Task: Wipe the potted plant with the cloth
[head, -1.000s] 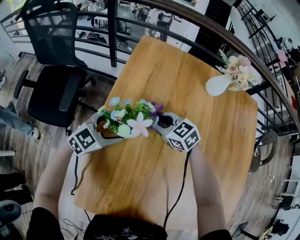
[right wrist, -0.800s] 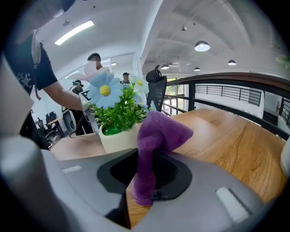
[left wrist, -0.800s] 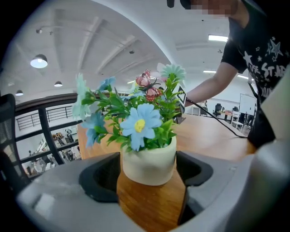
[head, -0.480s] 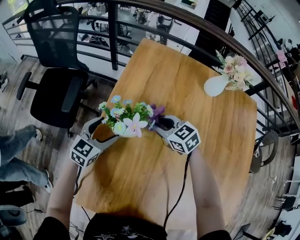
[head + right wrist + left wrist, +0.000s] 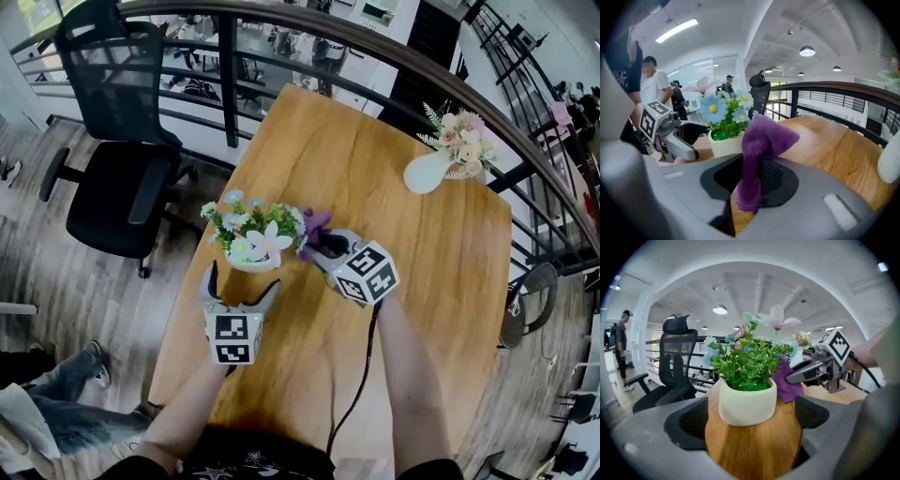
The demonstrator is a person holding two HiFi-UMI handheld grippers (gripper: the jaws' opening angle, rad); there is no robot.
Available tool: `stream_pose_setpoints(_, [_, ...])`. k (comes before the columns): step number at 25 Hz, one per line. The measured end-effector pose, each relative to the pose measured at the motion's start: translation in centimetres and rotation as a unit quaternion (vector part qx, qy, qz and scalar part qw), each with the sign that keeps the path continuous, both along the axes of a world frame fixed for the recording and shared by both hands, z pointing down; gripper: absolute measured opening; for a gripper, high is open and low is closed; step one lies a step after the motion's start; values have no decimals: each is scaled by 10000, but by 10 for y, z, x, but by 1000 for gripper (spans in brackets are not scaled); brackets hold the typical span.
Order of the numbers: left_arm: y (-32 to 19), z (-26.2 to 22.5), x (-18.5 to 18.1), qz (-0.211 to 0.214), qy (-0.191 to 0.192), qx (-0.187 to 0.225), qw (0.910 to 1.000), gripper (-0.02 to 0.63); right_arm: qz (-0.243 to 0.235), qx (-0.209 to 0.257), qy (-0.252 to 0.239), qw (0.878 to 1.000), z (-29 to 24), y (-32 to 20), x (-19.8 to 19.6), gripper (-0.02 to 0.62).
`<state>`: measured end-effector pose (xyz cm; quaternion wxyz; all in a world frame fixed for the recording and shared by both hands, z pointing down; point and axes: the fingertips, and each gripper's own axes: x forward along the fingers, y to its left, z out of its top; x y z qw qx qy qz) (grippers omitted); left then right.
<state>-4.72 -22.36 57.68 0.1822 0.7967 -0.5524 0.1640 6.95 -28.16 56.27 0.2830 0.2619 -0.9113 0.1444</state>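
Standing on the table [image 5: 375,169], the potted plant [image 5: 251,246] sits just ahead of the left gripper [image 5: 242,284], whose jaws have just been opening, clear of it; the right gripper [image 5: 325,247], beside the plant, clamps the purple cloth [image 5: 312,225]

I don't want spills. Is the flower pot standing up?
Upright: the white pot sits flat on the wooden table, rim level.
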Motion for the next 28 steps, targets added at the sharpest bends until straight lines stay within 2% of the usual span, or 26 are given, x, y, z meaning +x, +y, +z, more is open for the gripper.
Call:
stream_pose_setpoints(3, [-15,2,3,-445,-148,40,9989,586,-62,35,107,9999,2,-2,-3,89])
stream_pose_setpoints(6, [-26,4,3,-679,-289,89,9972,586,-126,5,366,9993,7,-10,-2,89])
stream_pose_setpoints(11, [-35,1,4,-765,-458,219,9958,578,-328,-5,586,9977,9,-36,-5,89])
stream_pose_setpoints(13, [-35,0,3,-699,-486,322,9959,509,-440,12,707,9965,10,-49,-7,89])
stream_pose_setpoints(15, [-33,-1,2,-533,-472,438,9965,507,-563,-6,728,9958,11,-58,-11,89])
stream_pose_setpoints(18, [-30,-2,-5,-8,-427,617,9972,506,-867,-46,651,9941,9,-62,-23,88])
stream_pose_setpoints(21, [-26,-2,-10,883,-384,710,9928,506,-1313,-138,585,9895,10,-52,-38,88])
stream_pose_setpoints(24, [-21,-1,-12,1802,-346,737,9803,506,-1791,-292,626,9814,17,-35,-49,87])
stream_pose_setpoints(28, [-18,-2,-12,2798,-302,762,9566,506,-2198,-437,693,9721,22,-19,-58,87])
